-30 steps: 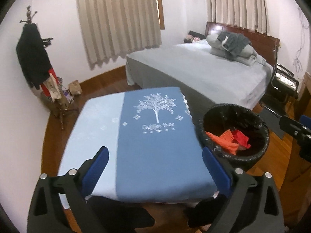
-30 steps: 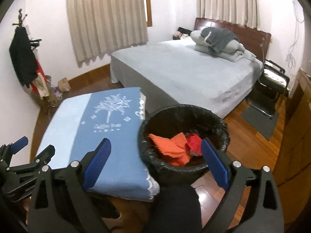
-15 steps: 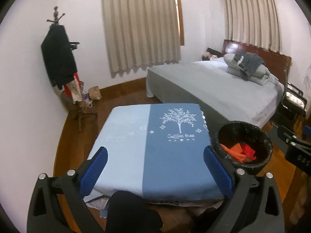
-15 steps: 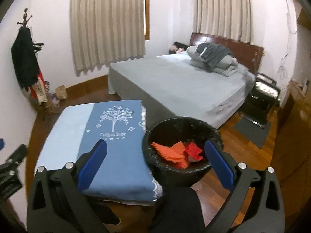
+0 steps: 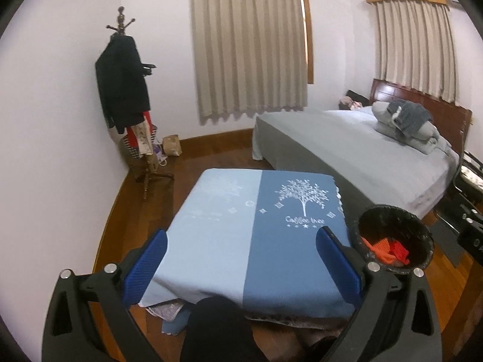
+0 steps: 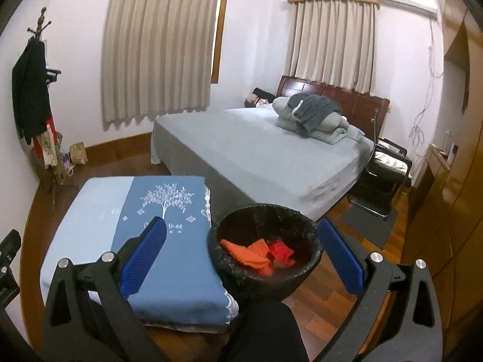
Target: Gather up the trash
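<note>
My right gripper (image 6: 241, 238) stands wide open with nothing between its pads; its jaws have just been opening. Through it I see the bin (image 6: 265, 253) near me, orange and red scraps (image 6: 256, 252) inside, and a wardrobe (image 6: 452, 196) at far right. My left gripper (image 5: 241, 247) is open and empty too, over the blue table cover (image 5: 256, 241), with the bin (image 5: 392, 241) at right. Its view shows the coat stand (image 5: 126, 96) fully. The bed (image 6: 256, 157) lies beyond.
</note>
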Available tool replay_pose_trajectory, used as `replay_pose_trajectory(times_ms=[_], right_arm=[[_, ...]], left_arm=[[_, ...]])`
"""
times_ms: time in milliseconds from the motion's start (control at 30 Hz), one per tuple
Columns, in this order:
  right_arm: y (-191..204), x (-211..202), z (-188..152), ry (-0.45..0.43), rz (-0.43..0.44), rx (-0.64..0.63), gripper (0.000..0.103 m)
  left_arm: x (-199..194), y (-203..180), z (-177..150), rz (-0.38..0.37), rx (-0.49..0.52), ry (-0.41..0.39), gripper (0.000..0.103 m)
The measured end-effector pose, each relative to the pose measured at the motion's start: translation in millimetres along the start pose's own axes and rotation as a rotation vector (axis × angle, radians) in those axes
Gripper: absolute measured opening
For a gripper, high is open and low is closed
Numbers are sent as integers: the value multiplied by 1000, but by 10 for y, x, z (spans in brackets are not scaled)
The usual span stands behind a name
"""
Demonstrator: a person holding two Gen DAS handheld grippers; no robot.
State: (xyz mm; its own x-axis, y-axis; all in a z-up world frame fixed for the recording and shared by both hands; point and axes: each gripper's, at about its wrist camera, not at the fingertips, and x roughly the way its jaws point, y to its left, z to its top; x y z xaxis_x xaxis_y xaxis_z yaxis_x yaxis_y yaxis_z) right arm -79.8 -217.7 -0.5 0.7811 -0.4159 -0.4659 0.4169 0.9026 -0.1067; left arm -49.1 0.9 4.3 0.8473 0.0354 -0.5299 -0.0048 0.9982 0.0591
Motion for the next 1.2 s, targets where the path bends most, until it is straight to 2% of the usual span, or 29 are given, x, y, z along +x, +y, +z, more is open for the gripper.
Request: replay_pose_trajectory(times_ms=[167,433,900,1200], right_arm=[[-26,-35,-11,-18,10,60,98],[47,25,-7,-9,21,54,98],[127,173,-52,7,5,46,98],[132,242,-29,-6,3,52,98]], left_arm=[[-27,56,12,30,-8,-4,97],[-85,67,53,52,-24,-21,97],[-6,64,131,25,-45,-26,97],[60,41,143,47,-36,-28,97]])
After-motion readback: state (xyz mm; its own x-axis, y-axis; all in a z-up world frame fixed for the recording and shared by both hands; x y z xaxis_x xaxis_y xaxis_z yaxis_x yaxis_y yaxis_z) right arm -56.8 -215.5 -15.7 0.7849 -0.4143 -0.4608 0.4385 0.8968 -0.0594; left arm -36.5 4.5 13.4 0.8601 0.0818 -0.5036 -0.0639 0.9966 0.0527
